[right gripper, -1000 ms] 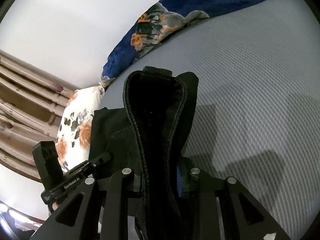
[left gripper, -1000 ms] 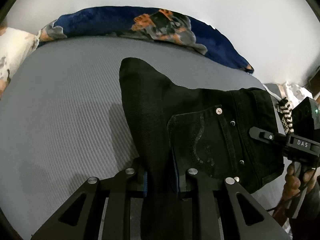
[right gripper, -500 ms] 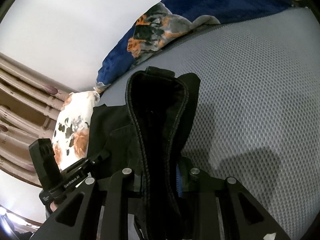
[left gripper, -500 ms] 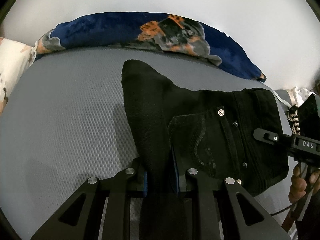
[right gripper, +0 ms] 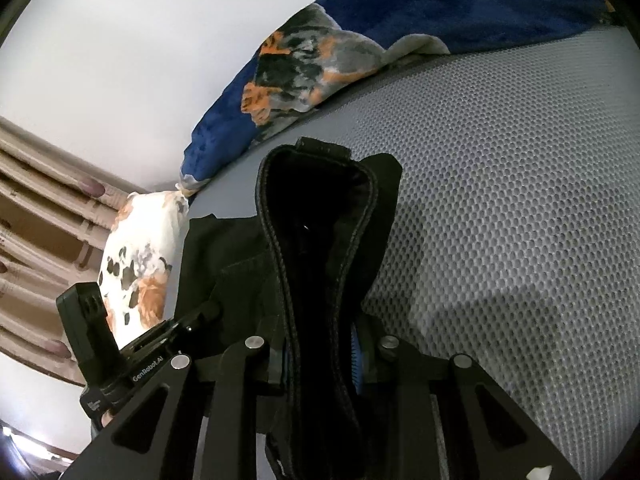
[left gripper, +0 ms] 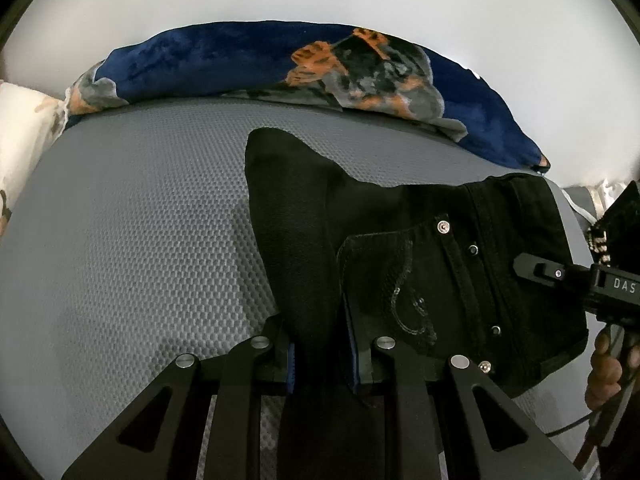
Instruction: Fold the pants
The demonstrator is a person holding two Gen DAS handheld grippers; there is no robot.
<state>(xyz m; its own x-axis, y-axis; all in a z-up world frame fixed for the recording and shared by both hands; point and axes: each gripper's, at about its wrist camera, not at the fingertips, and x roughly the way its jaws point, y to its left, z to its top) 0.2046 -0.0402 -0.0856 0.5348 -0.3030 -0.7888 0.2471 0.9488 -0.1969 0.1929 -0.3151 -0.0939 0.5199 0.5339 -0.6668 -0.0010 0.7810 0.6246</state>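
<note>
Black jeans [left gripper: 420,264] hang between both grippers above a grey textured mattress [left gripper: 132,248]. My left gripper [left gripper: 322,356] is shut on a thick fold of the dark fabric, with the back pocket and rivets spread to its right. In the right wrist view my right gripper [right gripper: 320,356] is shut on the stitched waistband of the black jeans [right gripper: 316,216], which loops up in front of it. The other gripper's body shows at the right edge of the left view and at the lower left of the right view.
A blue blanket with orange and grey print [left gripper: 304,68] lies along the far edge of the mattress by a white wall. A white floral pillow [right gripper: 136,264] sits at one end, beside beige curtains [right gripper: 36,216]. A hand [left gripper: 604,372] holds the right tool.
Both grippers have carried the jeans across the mattress towards the blue blanket, which looms larger now. The grips are unchanged.
</note>
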